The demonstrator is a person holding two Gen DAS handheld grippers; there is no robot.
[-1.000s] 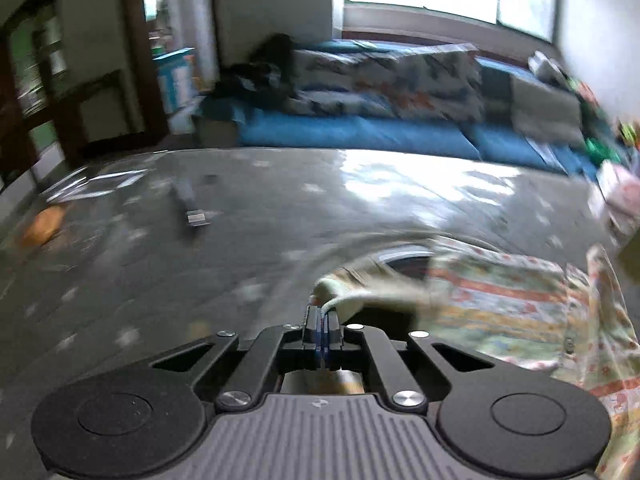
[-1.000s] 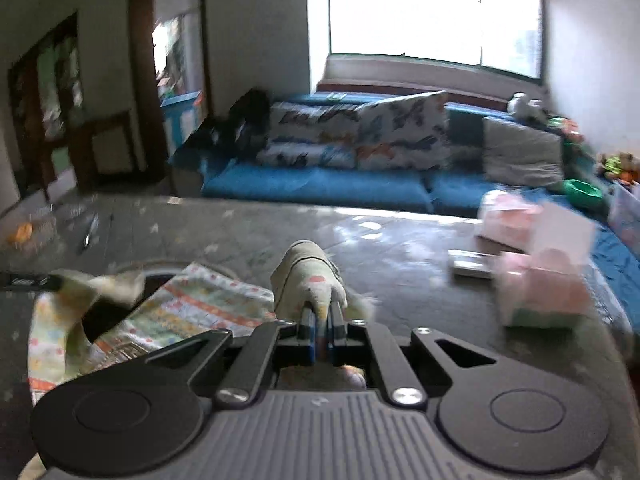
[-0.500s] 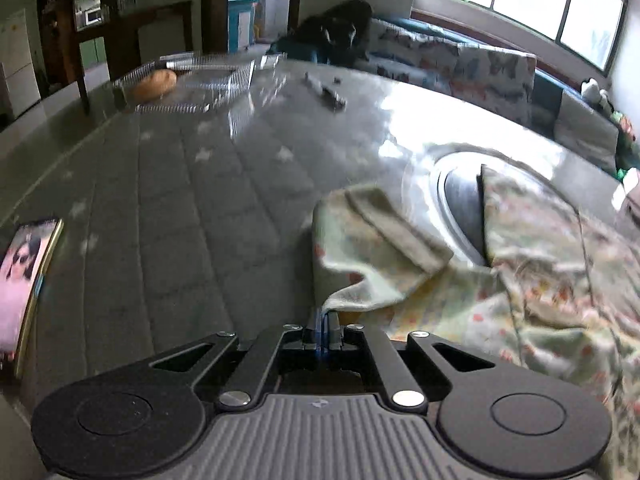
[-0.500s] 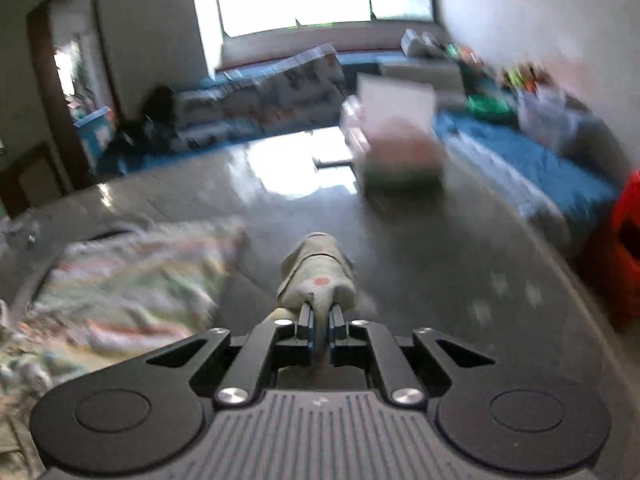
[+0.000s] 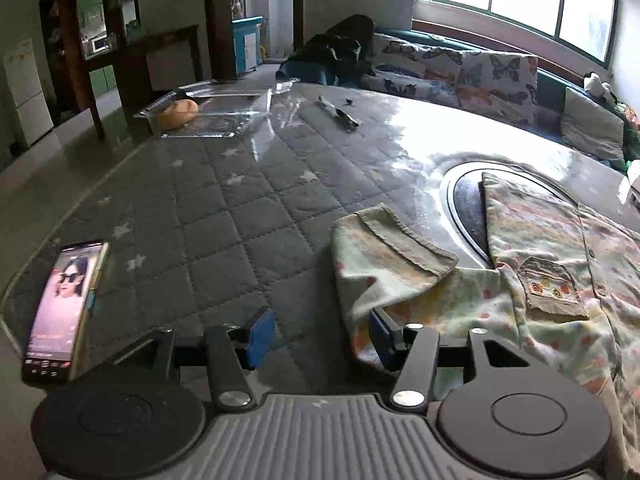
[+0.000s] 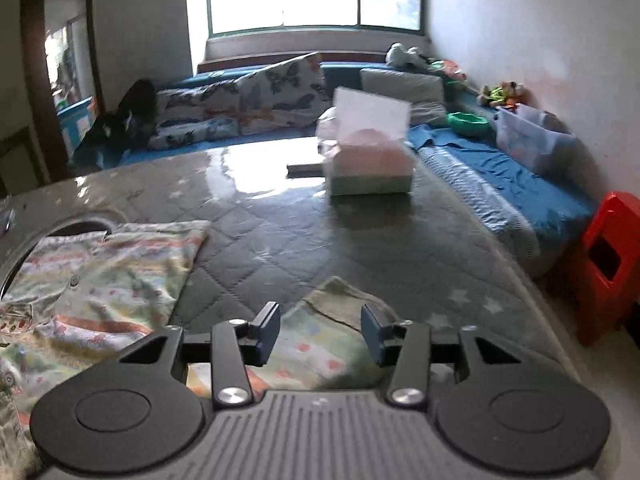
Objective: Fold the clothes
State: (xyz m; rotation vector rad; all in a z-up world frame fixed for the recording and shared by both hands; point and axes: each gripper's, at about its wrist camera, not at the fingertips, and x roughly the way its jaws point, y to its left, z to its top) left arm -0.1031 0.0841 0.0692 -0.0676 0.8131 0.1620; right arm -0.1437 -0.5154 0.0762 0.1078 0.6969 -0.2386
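A pale patterned shirt [image 5: 540, 272] lies spread on the grey quilted table [image 5: 240, 208], with a chest pocket and one sleeve [image 5: 384, 248] laid out to the left. My left gripper [image 5: 320, 336] is open and empty, its right finger at the sleeve's near edge. In the right wrist view the shirt [image 6: 104, 272] lies at the left and its other sleeve [image 6: 324, 332] lies flat under my right gripper [image 6: 320, 332], which is open and empty.
A phone [image 5: 64, 308] with a lit screen lies at the table's near left edge. A clear tray [image 5: 208, 112] with a bun stands at the far left. A tissue box [image 6: 368, 160] stands mid-table. A red stool [image 6: 604, 264] stands beside the table on the right.
Both grippers were shut on the shirt's sleeves and carried them outward and down. Both have now opened and let go, and the sleeves lie flat on the table.
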